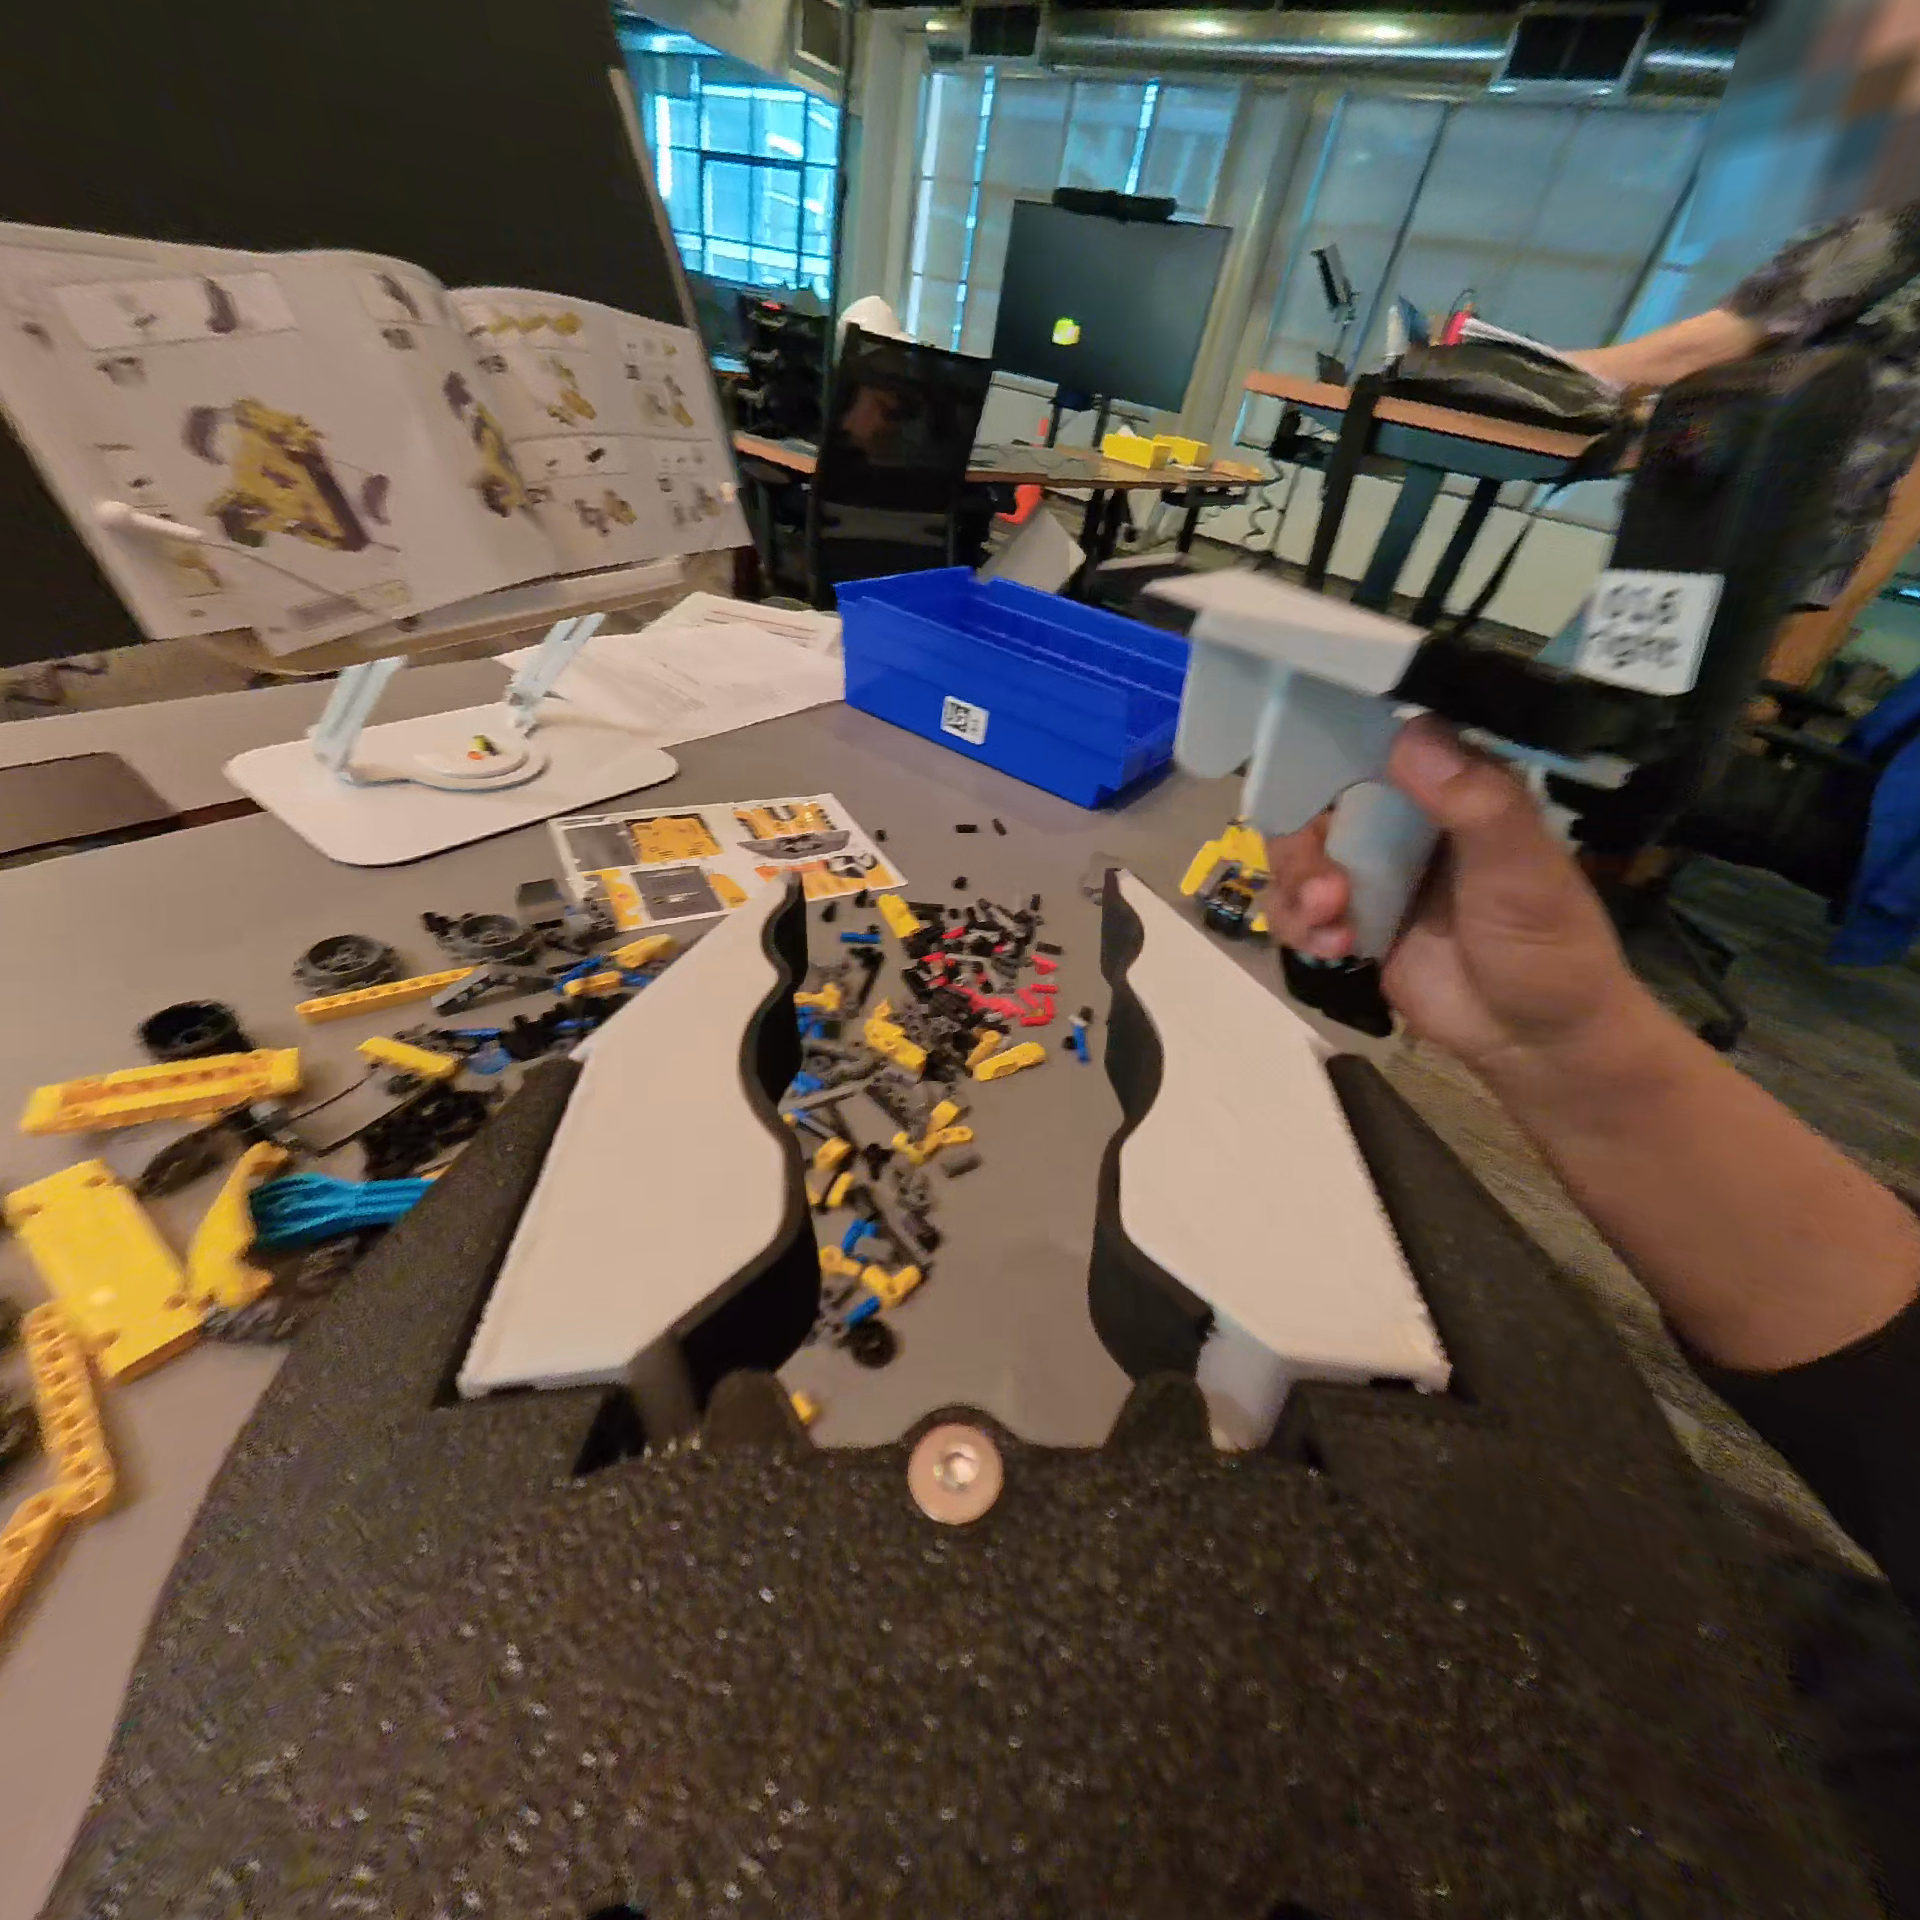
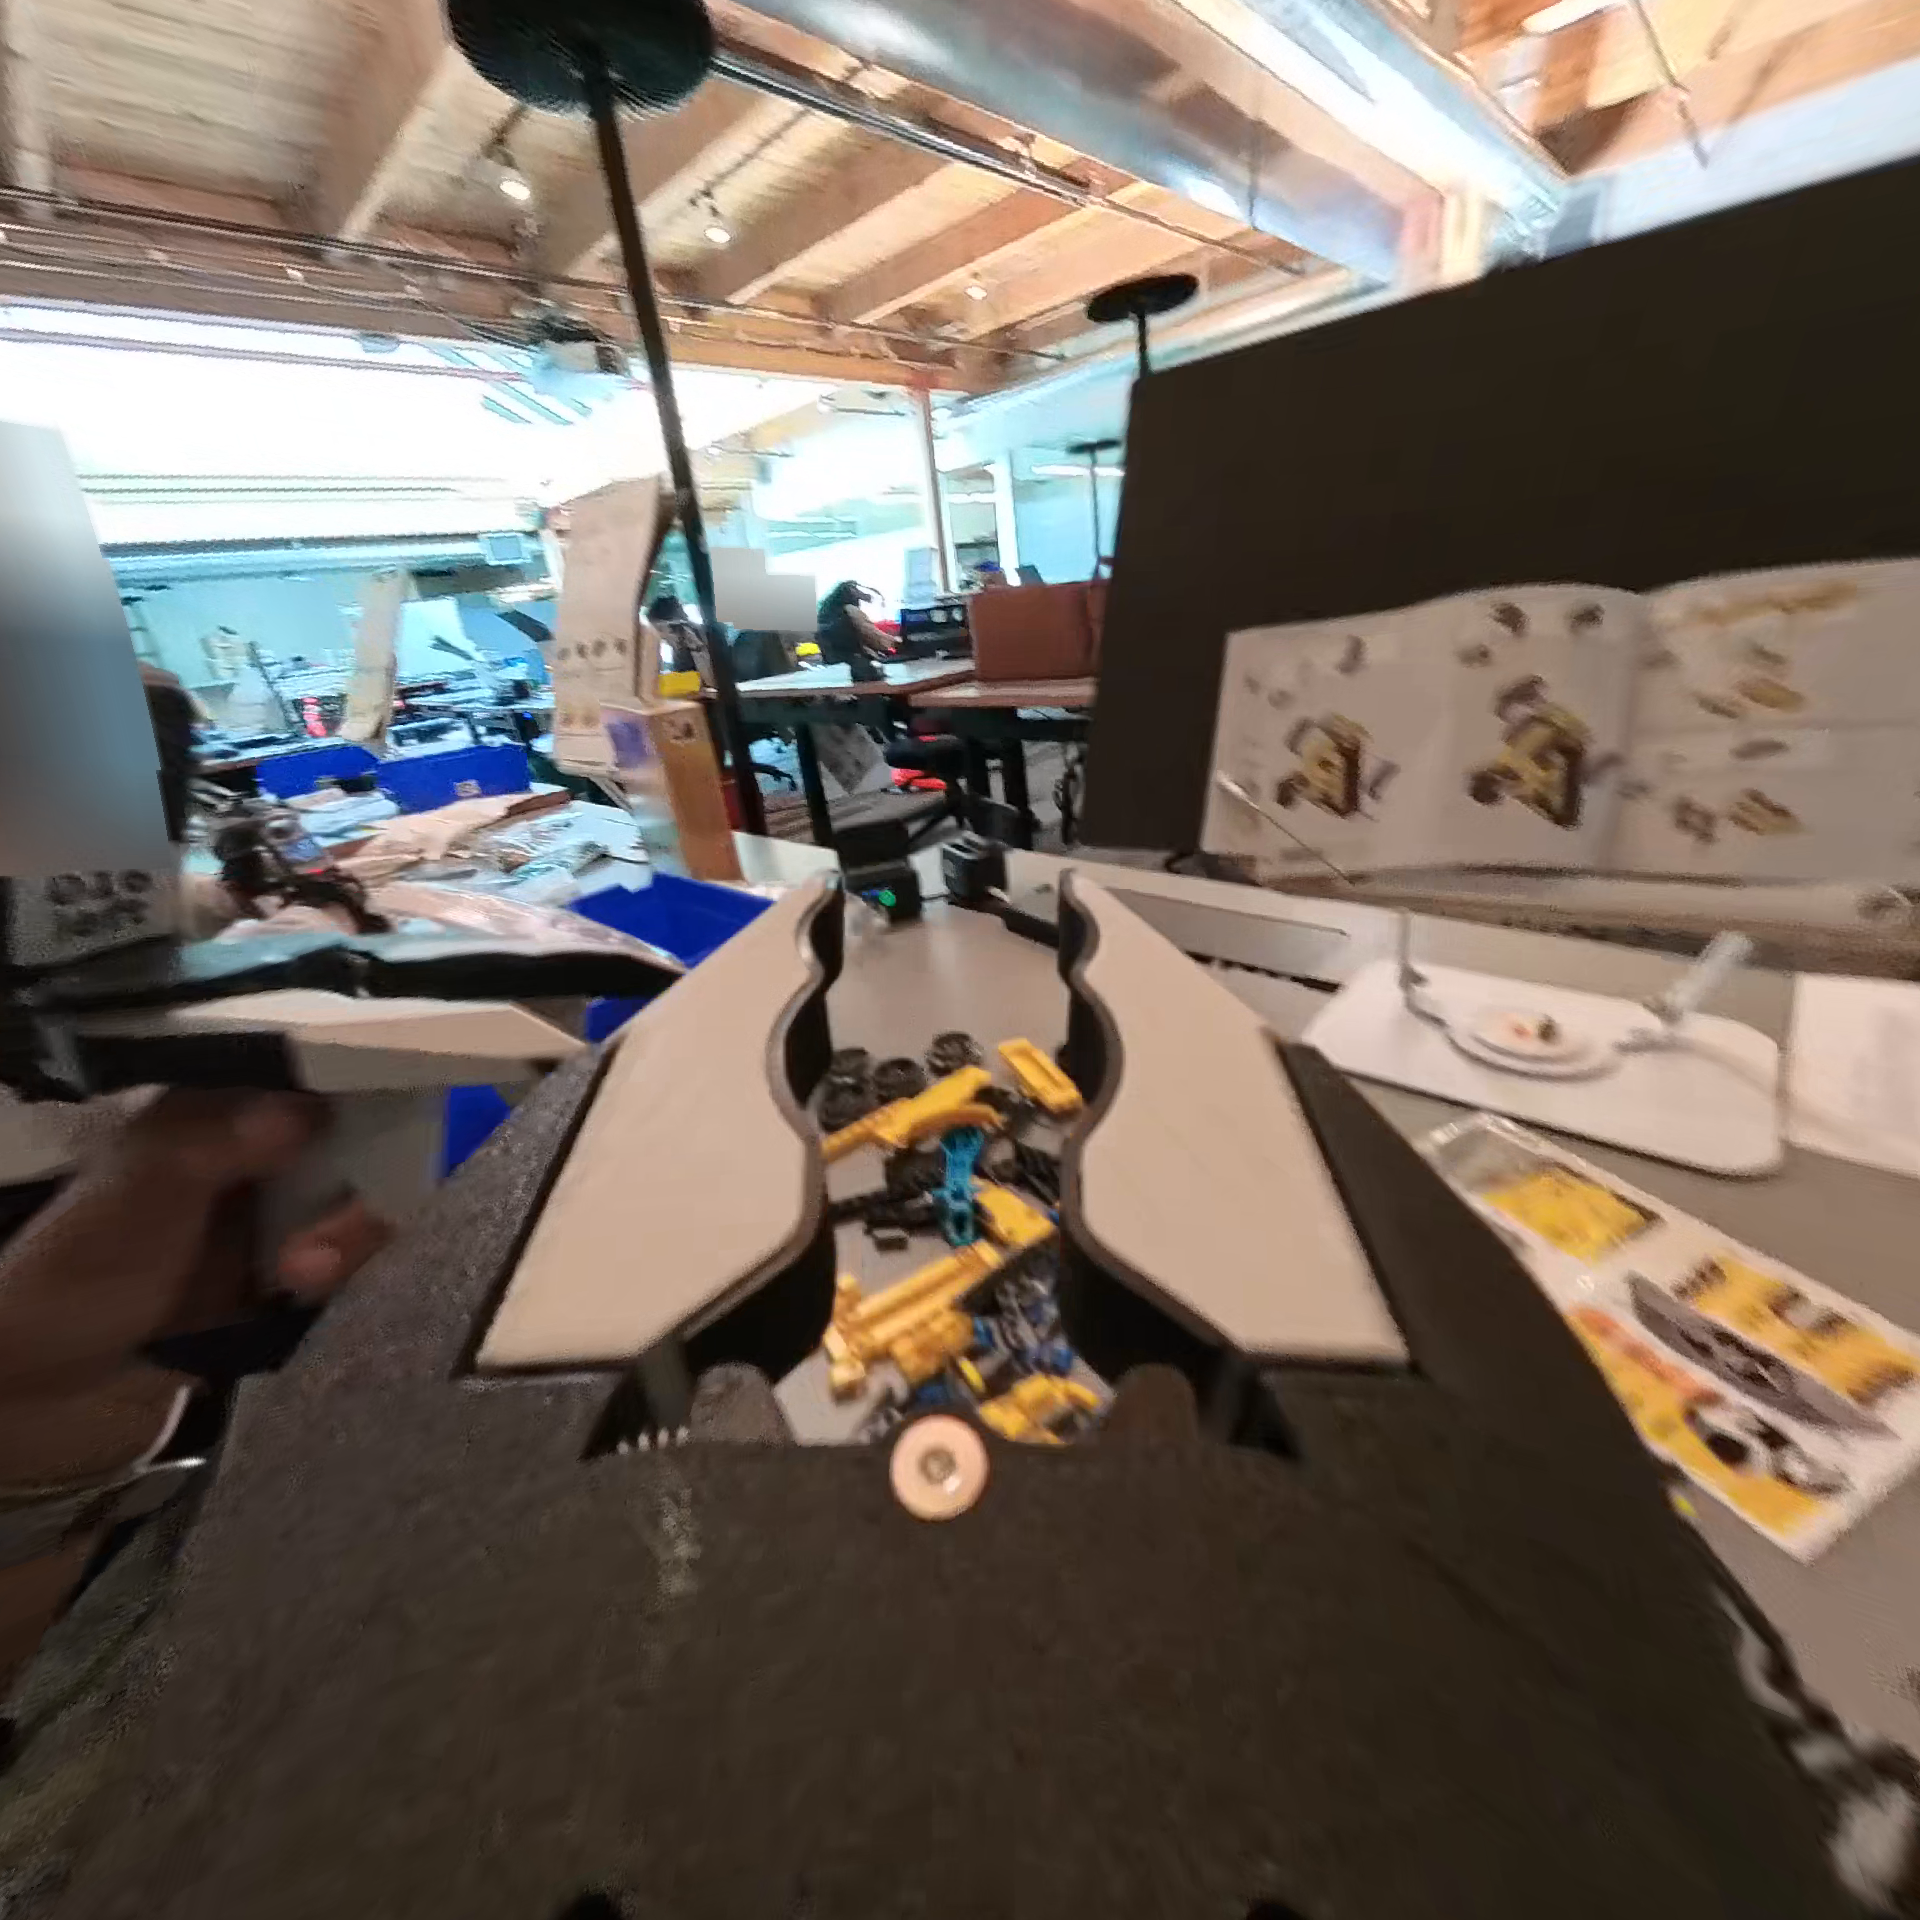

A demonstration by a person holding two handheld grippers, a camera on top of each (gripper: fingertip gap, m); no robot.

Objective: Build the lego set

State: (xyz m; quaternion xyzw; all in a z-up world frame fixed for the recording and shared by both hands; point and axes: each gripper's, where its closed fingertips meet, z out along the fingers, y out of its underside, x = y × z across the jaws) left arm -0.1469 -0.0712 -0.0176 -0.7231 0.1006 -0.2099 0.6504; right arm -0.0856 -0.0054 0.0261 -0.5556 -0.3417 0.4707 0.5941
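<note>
My left gripper (image 1: 951, 894) is open and empty above a grey table (image 1: 1049, 1320). A scattered pile of small yellow, black, red and blue building pieces (image 1: 914, 1049) lies under the gap between its jaws. My right gripper (image 2: 951, 894) is open and empty over a heap of yellow beams, black wheels and a blue piece (image 2: 951, 1195). A hand (image 1: 1475, 904) holds the right gripper at the right of the left wrist view. The left gripper's grey finger (image 2: 416, 1034) shows at the left of the right wrist view.
An open instruction booklet (image 1: 364, 436) rests on a white stand (image 1: 447, 779) at the back. A sticker sheet (image 1: 717, 852) lies before it. A blue bin (image 1: 1008, 675) stands behind the pile. Long yellow beams (image 1: 156, 1086) lie at left. A small yellow model (image 1: 1226, 883) sits at right.
</note>
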